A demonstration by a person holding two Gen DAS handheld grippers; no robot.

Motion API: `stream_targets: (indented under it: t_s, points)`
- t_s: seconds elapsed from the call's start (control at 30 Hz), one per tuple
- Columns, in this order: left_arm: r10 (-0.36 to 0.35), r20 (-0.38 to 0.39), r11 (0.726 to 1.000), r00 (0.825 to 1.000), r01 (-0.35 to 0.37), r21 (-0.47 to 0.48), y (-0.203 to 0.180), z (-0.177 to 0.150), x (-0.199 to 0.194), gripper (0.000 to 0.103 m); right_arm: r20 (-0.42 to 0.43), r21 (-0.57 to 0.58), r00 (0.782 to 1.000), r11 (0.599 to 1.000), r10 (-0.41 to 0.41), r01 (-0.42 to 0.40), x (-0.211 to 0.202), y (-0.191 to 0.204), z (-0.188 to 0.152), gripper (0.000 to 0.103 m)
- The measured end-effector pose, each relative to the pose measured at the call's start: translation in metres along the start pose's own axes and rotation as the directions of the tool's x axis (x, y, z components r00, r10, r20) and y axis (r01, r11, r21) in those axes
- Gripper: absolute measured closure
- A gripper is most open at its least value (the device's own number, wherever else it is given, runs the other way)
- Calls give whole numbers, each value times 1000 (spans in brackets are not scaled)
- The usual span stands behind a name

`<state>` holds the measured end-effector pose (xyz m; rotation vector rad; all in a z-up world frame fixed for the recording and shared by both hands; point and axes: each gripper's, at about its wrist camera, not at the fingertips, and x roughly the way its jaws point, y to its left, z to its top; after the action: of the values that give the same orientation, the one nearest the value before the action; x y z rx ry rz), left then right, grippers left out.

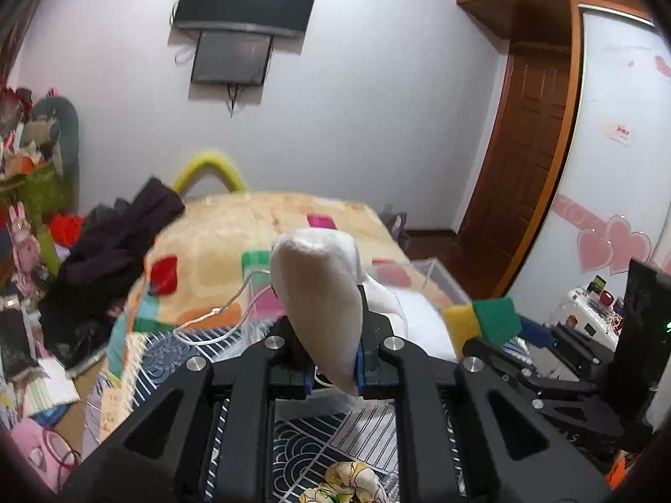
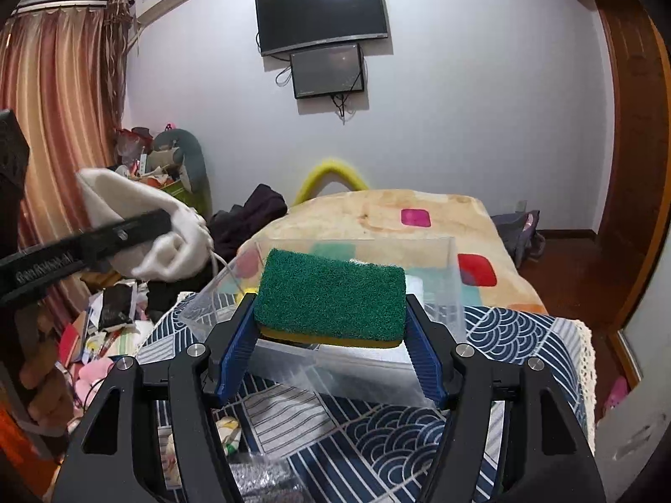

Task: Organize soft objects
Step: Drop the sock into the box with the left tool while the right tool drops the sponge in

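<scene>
My left gripper (image 1: 333, 371) is shut on a white soft pouch (image 1: 321, 297) with a white drawstring (image 1: 218, 322), held up above the table; it also shows in the right wrist view (image 2: 138, 226) at the left. My right gripper (image 2: 331, 335) is shut on a green and yellow sponge (image 2: 331, 297), held just above the near rim of a clear plastic box (image 2: 440, 268). The sponge also shows in the left wrist view (image 1: 486, 318) at the right, over the box (image 1: 444, 276).
The box stands on a table with a blue and white patterned cloth (image 2: 503, 360). A floral soft item (image 1: 356, 482) lies on the cloth near me. Behind is a bed with a patchwork blanket (image 2: 377, 213) and dark clothes (image 1: 113, 260). Clutter covers the floor at the left (image 2: 109, 327).
</scene>
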<state>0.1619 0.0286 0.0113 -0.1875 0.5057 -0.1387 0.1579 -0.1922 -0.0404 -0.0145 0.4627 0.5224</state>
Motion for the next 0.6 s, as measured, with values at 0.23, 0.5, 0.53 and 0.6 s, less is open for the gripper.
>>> stream_targets:
  t_s: [0.23, 0.5, 0.53, 0.6]
  points:
    - [-5, -132, 1000, 991, 1, -30, 10, -25, 51, 90, -63, 0, 998, 1000, 11, -11, 28, -2, -3, 40]
    - [-8, -176, 1000, 984, 3, -28, 13, -36, 72, 89, -138, 8, 990, 999, 42, -41, 54, -2, -11, 40]
    - [-4, -181, 1000, 983, 0, -26, 13, -35, 75, 89, -137, -10, 990, 999, 31, -33, 56, 1, -12, 40]
    - [4, -191, 1000, 982, -8, -20, 12, -36, 81, 89, -144, -43, 989, 999, 17, -23, 57, 5, -12, 39]
